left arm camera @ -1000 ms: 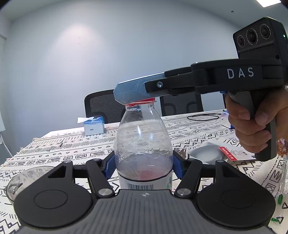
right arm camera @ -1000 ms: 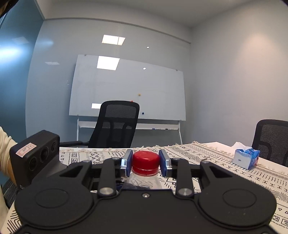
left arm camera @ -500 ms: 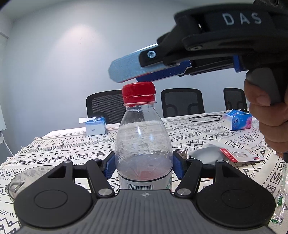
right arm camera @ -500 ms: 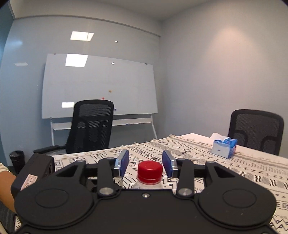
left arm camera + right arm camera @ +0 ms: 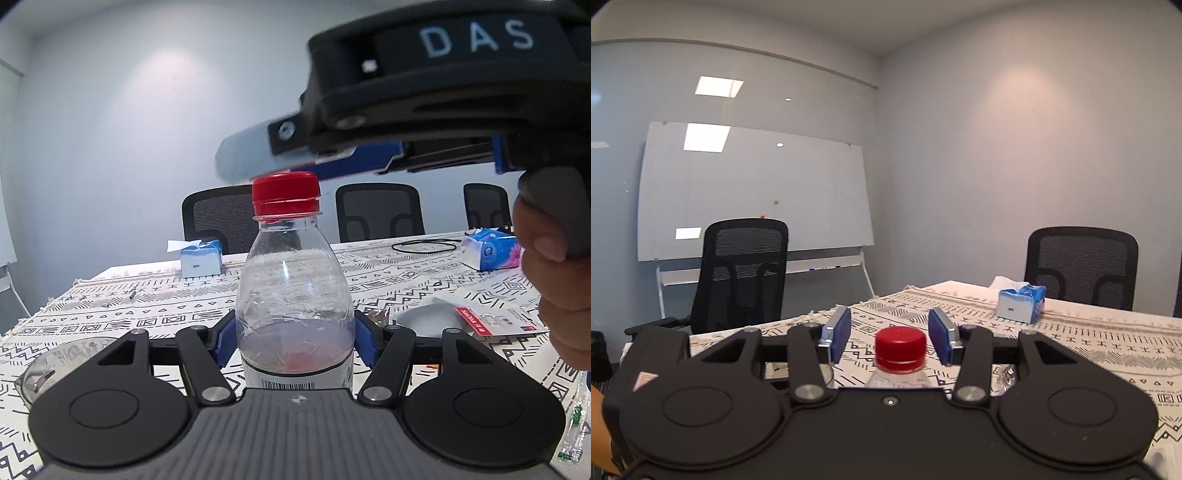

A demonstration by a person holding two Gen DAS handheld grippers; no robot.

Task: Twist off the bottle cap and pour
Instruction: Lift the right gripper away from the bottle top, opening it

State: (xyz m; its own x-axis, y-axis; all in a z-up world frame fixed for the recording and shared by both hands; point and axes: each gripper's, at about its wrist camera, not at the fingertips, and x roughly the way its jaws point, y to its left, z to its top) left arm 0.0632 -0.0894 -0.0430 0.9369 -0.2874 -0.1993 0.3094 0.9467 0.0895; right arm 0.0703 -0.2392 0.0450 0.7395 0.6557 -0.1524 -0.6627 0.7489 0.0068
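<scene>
On the patterned tablecloth [image 5: 406,280] the bottle [image 5: 293,306] stands clamped in the left gripper [image 5: 295,341]. The right gripper [image 5: 889,338] has let go of the red cap [image 5: 285,194] and lifted above it, jaws apart; probably a regrasp between turns, cap not yet off.

Pale blue walls, a whiteboard [image 5: 753,192] (on a stand), black mesh chairs [image 5: 740,273] — patterned-cloth table [image 5: 1089,336].

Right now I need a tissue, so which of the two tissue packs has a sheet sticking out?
The plain blue tissue pack behind the bottle; the flowered pack shows none.
</scene>
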